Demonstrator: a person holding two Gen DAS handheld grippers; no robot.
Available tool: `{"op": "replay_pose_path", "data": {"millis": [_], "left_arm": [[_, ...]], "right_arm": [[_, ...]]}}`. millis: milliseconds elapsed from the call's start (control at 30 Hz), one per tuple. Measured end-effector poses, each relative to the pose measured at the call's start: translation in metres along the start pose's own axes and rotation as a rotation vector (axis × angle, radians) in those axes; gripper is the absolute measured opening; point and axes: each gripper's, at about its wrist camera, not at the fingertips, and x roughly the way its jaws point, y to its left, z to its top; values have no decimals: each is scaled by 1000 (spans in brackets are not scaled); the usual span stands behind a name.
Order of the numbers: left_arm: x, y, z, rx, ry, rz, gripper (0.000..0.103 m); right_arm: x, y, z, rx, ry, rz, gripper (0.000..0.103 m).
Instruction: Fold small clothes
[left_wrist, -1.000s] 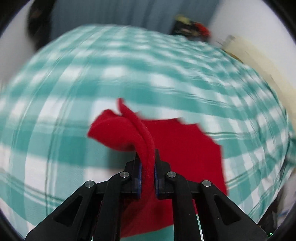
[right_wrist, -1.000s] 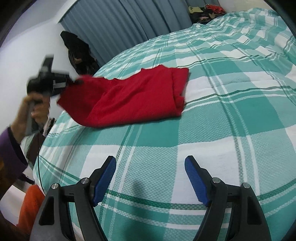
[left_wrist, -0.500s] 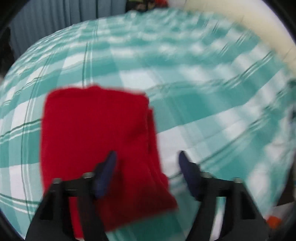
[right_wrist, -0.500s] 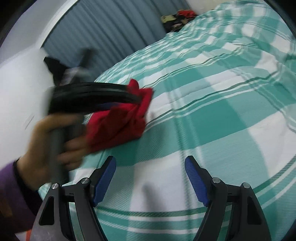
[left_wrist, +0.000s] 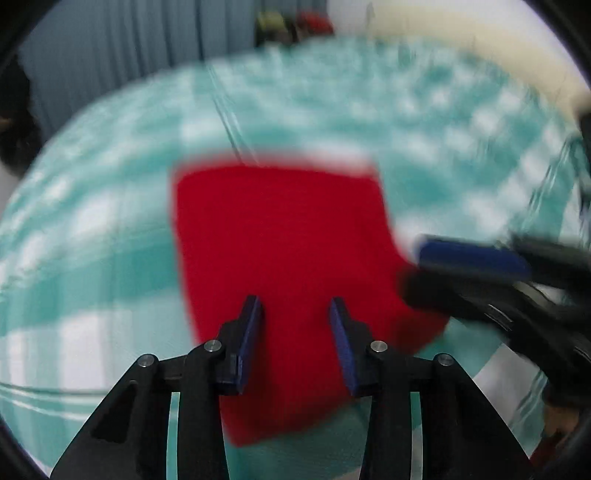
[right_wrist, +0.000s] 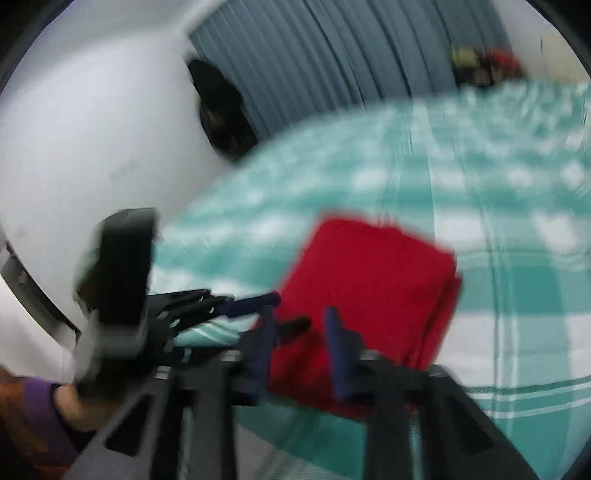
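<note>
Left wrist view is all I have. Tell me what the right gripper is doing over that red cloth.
Observer: The right gripper has just been closing. Its jaws stand a narrow gap apart above the near edge of the folded red garment, with nothing pinched that I can see.
Operator: Report the garment's right edge.
Observer: The right wrist view shows stacked layers along that edge, so the garment is folded over there.
Operator: Describe what holds the left gripper.
Observer: A hand in a purple sleeve holds the left gripper. Its jaws have just been closing too, apart over the garment and not pinching it.
</note>
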Motion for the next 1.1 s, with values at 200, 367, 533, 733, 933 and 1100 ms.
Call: {"op": "replay_pose_path", "data": {"millis": [200, 367, 533, 733, 933, 1100], "left_arm": [[-30, -18, -22, 127, -43, -3, 65], [-55, 21, -5, -51, -160, 19, 73], [2, 20, -16, -43, -4, 72, 73], [-23, 21, -26, -91, -40, 88, 81], [-15, 31, -36, -119, -3, 98, 88], [-42, 66, -42, -259, -55, -8, 91]], "right_arm": [[28, -54, -33, 76, 255, -72, 0], [6, -34, 48, -50, 99, -88, 7], [109, -80, 81, -10, 265, -229, 7], [81, -82, 85, 10, 123, -242, 8], [9, -27, 15, -54, 148, 36, 24], [-1, -43, -38, -28, 236, 5, 37]]}}
